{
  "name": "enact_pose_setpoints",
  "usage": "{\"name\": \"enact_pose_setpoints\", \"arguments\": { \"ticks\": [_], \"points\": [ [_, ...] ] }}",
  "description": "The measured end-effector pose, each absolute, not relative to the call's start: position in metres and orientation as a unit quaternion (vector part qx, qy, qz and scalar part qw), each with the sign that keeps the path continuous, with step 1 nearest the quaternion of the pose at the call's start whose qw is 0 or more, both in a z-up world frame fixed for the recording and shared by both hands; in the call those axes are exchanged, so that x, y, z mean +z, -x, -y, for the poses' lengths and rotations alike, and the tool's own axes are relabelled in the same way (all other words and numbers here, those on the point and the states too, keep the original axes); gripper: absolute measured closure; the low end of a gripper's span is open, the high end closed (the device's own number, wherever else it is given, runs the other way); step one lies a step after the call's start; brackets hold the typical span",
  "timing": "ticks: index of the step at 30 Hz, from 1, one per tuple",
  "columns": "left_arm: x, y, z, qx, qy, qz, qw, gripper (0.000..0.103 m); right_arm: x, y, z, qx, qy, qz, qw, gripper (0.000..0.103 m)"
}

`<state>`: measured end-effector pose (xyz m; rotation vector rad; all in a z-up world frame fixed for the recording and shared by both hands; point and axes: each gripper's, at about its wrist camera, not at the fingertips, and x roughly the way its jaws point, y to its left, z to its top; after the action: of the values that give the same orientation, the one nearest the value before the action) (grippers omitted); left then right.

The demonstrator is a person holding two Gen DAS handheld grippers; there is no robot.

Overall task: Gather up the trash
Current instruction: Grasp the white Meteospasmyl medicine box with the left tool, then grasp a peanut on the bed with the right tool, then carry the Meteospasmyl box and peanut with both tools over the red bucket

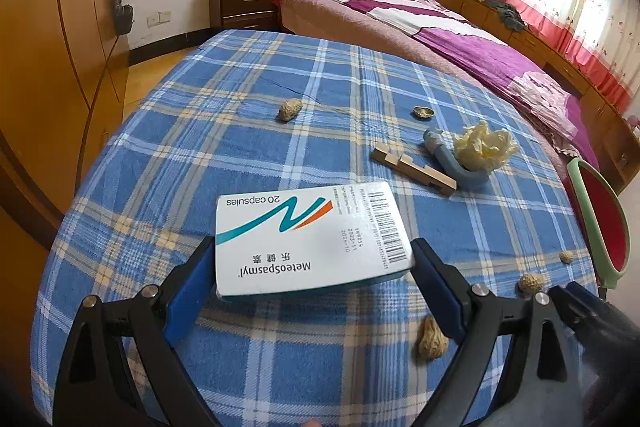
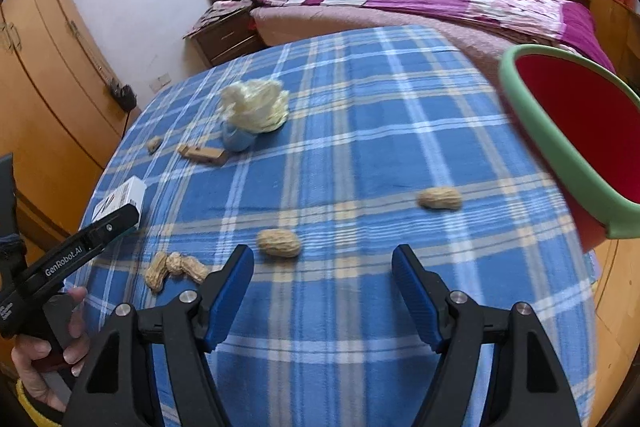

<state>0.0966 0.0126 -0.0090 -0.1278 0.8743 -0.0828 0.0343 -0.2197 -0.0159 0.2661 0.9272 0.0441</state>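
The white cardboard medicine box (image 1: 312, 239) with the teal and orange swoosh sits clamped between the blue-padded fingers of the left gripper (image 1: 312, 267), held by its two long sides and, as far as I can tell, raised clear of the blue plaid cloth over the counter (image 1: 256, 107). I judge that flat sideways hold suits carrying it across to the red bin with the pale green rim (image 2: 568, 131), which waits at the counter's right edge, its mouth tipped toward the scattered rubbish.

The right gripper (image 2: 322, 267) hangs over the cloth with its fingers apart and nothing between them. A tan peanut shell (image 2: 279, 243) lies just ahead of its left finger, probably its next pick.

Further out lie another peanut shell (image 2: 439, 198), a cluster of shells (image 2: 176, 269), a crumpled cream tissue (image 2: 256, 109) resting on a blue plastic piece (image 2: 237, 141), and a notched wooden block (image 2: 204, 155).
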Motion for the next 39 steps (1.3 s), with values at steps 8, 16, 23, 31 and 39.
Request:
{"name": "enact_pose_setpoints", "arguments": {
  "ticks": [8,16,23,31,39],
  "points": [
    [-0.008,-0.096,-0.016,-0.042,0.064,-0.421,0.904,0.01,-0.02,-0.044,0.193,0.041,-0.098,-0.446,0.889,0.059],
    [-0.008,-0.093,-0.012,-0.047,0.059,-0.421,0.904,0.01,-0.022,-0.04,0.182,0.053,-0.068,-0.439,0.894,0.074],
    [-0.003,-0.087,-0.006,-0.039,0.052,-0.417,0.906,0.01,-0.019,-0.032,0.19,0.055,-0.088,-0.438,0.893,0.074],
    [0.005,-0.08,0.0,-0.049,0.051,-0.412,0.908,0.01,-0.007,-0.019,0.209,0.041,-0.111,-0.424,0.898,0.074],
    [0.019,-0.069,0.016,-0.075,0.038,-0.399,0.913,0.01,0.011,-0.003,0.233,0.018,-0.128,-0.402,0.906,0.074]
  ]
}}
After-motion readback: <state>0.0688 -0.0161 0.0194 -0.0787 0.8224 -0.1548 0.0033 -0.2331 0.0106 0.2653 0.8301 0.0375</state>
